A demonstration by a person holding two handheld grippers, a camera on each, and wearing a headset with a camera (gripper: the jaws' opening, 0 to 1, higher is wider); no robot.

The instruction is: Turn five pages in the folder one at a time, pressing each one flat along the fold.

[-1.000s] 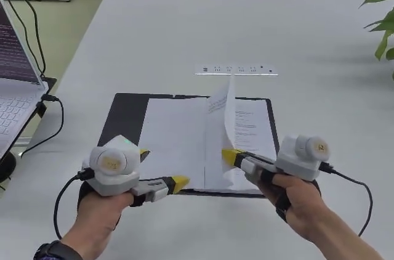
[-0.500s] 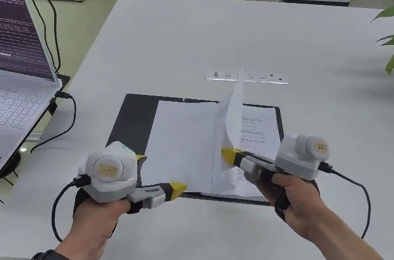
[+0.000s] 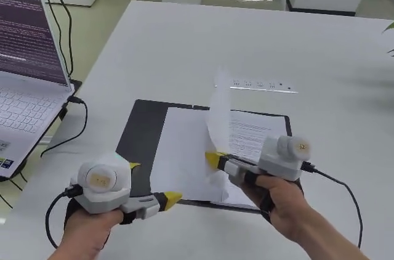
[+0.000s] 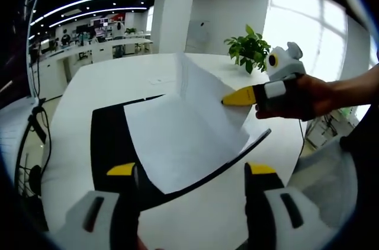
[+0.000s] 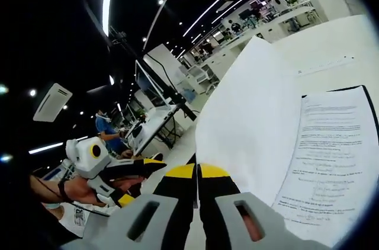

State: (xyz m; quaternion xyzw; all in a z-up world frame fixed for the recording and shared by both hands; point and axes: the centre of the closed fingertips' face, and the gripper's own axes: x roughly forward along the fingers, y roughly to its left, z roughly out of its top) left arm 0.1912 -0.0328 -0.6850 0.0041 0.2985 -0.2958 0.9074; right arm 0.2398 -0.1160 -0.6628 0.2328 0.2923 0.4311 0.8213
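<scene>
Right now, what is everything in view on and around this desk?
table: one, white, under everything
folder: one, black, open on table
lifted page: one, white, standing above the fold
printed page: one, white, folder's right side
power strip: one, white, beyond folder
laptop: one, silver, left of table
plant: one, green, off table's right side
left gripper: one, white, yellow tips, open, by folder's near edge
right gripper: one, white, yellow tips, shut on lifted page

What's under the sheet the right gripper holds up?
Under the lifted white paper sheet, pinched by the right gripper, a printed white page lies flat in the black folder. The sheet covers the part of that page nearest the fold.
</scene>
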